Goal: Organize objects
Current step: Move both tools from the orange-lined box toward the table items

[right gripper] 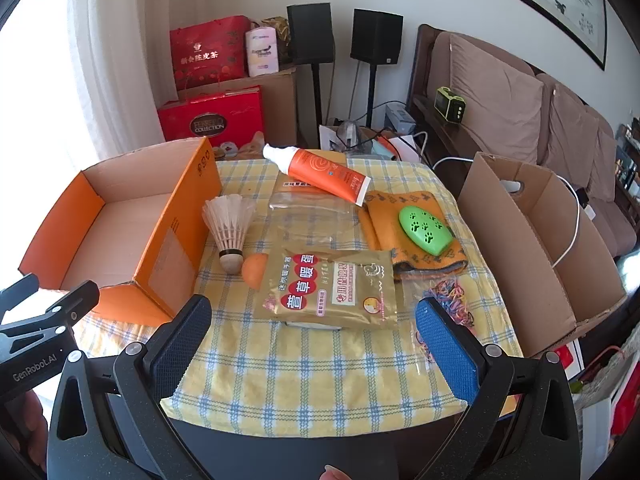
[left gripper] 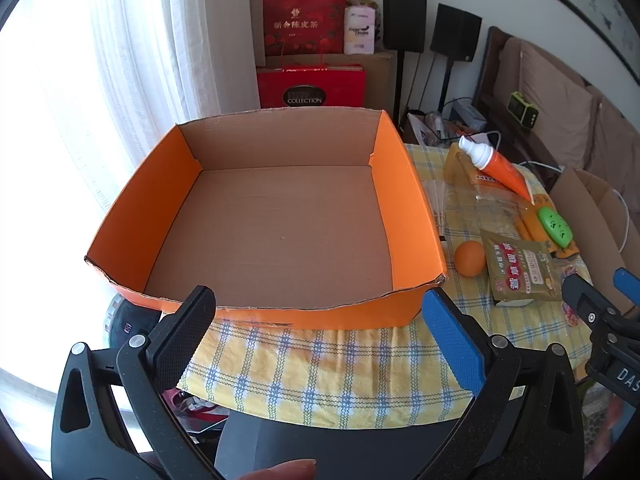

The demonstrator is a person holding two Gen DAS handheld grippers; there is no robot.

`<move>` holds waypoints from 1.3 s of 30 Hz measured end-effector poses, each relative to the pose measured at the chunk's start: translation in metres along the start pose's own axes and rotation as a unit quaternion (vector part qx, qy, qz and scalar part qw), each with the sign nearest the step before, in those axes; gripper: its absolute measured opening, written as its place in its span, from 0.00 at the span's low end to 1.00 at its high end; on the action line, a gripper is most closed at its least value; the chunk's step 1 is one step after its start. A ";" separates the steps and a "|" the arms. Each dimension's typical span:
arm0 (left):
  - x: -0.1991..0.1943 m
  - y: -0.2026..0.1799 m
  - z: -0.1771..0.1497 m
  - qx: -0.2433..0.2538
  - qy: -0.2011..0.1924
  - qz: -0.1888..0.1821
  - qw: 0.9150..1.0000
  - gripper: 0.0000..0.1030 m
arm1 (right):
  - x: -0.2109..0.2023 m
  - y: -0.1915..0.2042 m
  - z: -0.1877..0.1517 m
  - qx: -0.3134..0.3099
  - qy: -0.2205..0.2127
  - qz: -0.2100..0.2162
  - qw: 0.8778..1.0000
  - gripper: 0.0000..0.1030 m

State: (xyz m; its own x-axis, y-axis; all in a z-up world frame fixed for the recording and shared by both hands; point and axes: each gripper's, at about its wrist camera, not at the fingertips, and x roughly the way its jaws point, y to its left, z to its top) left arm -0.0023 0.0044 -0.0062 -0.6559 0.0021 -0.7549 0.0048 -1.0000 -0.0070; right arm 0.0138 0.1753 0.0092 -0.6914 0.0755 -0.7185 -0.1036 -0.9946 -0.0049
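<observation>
An empty orange cardboard box (left gripper: 408, 216) stands at the table's left; it also shows in the right wrist view (right gripper: 168, 236). To its right lie a shuttlecock (right gripper: 228, 228), an orange ball (right gripper: 256, 270), a gold packet (right gripper: 332, 288), an orange-and-white tube (right gripper: 320, 170), a green paw-print case (right gripper: 426, 230) on an orange cloth (right gripper: 412, 240), a clear bag (right gripper: 312, 216) and a bag of coloured rubber bands (right gripper: 448, 300). My left gripper (left gripper: 320, 324) is open and empty before the box's near wall. My right gripper (right gripper: 314, 336) is open and empty in front of the gold packet.
A yellow checked cloth (right gripper: 304, 376) covers the table. A plain cardboard box (right gripper: 520, 240) stands at the table's right edge, with a sofa (right gripper: 520, 112) behind. Red gift bags (right gripper: 208, 52) and speakers (right gripper: 376, 34) stand at the back wall.
</observation>
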 end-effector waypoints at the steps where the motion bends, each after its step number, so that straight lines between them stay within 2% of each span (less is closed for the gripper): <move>1: 0.000 0.000 0.001 0.001 0.001 0.000 1.000 1.00 | 0.000 -0.001 0.000 0.000 0.000 0.000 1.000 1.00; 34: -0.001 -0.007 0.005 0.019 -0.007 -0.010 1.000 1.00 | -0.002 0.000 0.004 -0.001 -0.007 -0.003 1.000 1.00; 39: -0.002 -0.008 0.005 0.020 -0.017 -0.035 0.999 1.00 | -0.002 -0.011 0.006 0.002 -0.009 0.009 1.000 1.00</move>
State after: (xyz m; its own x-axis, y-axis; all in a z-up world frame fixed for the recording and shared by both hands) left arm -0.0049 0.0127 -0.0014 -0.6783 0.0734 -0.7311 -0.0719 -0.9969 -0.0334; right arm 0.0124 0.1862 0.0146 -0.7066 0.0594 -0.7051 -0.0945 -0.9955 0.0109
